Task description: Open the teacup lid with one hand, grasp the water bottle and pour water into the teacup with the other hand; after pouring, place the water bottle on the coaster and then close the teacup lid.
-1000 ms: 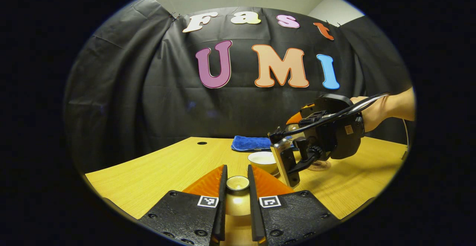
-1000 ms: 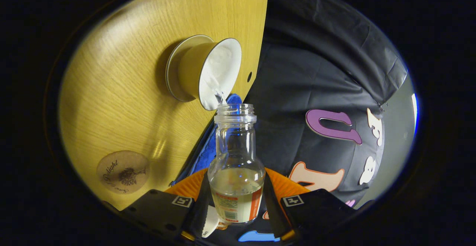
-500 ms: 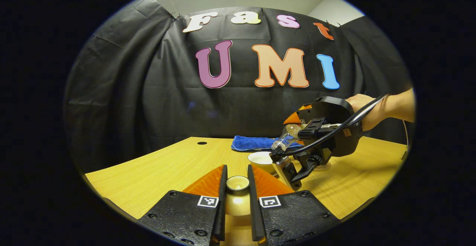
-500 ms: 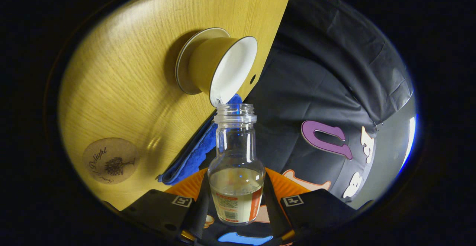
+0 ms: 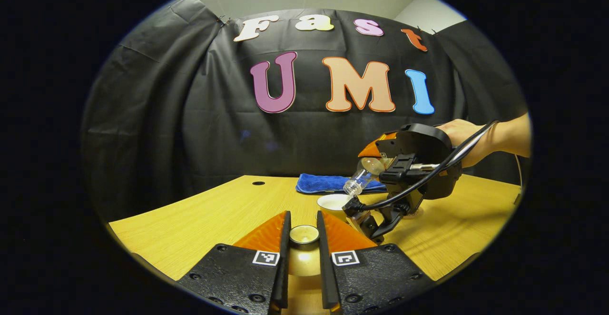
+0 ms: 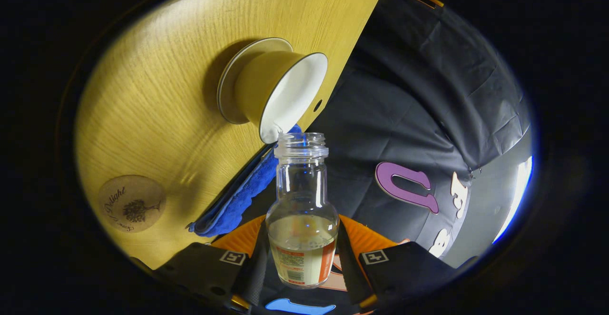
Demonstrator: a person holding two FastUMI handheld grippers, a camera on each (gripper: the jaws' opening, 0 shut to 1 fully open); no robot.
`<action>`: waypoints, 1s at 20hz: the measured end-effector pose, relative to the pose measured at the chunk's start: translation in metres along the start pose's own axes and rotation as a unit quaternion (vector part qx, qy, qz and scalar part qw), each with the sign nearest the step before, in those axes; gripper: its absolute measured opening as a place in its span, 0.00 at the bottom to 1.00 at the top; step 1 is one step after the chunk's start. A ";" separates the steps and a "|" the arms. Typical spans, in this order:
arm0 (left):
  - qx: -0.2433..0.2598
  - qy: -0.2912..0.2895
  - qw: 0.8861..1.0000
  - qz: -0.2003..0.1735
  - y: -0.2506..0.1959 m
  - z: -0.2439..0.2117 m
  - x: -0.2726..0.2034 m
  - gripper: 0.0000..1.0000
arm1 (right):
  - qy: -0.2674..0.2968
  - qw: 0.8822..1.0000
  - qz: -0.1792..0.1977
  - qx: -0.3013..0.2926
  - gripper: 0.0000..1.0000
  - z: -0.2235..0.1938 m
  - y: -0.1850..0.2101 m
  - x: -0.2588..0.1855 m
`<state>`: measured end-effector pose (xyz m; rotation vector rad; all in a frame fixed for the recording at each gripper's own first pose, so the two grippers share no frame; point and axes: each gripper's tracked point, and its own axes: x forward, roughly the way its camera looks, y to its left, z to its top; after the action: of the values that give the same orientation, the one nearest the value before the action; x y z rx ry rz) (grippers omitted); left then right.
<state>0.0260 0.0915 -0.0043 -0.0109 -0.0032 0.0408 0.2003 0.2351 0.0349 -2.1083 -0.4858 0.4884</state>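
Fingers [image 6: 259, 262] clamp water bottle [image 6: 303, 220], base hidden; teacup [image 6: 273, 93] uncovered.

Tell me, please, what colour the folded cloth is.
The cloth is blue, seen best in the left gripper view.

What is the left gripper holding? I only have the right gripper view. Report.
Observer: The left gripper is shut on the teacup lid.
Operator: Give me the bottle's tilt from that side.
Observer: In the left gripper view the water bottle slants mouth-down, with its mouth just above the teacup.
Operator: Place the lid against the cup.
Observer: The lid is apart from the cup, nearer the left camera.
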 end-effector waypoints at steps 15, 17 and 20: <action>0.001 -0.001 1.000 0.003 0.001 0.001 0.000 0.25 | 0.007 0.983 0.036 0.179 0.74 0.001 0.002 0.001; 0.001 0.000 1.000 0.003 0.002 0.001 0.001 0.25 | 0.017 0.975 0.039 0.217 0.74 0.000 0.004 -0.001; 0.001 0.000 1.000 0.004 0.002 0.000 0.000 0.25 | 0.032 0.958 0.038 0.284 0.74 0.001 0.007 -0.007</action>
<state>0.0264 0.0935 -0.0043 -0.0082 -0.0033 0.0485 0.1951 0.2292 0.0299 -1.5851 -0.1912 0.5283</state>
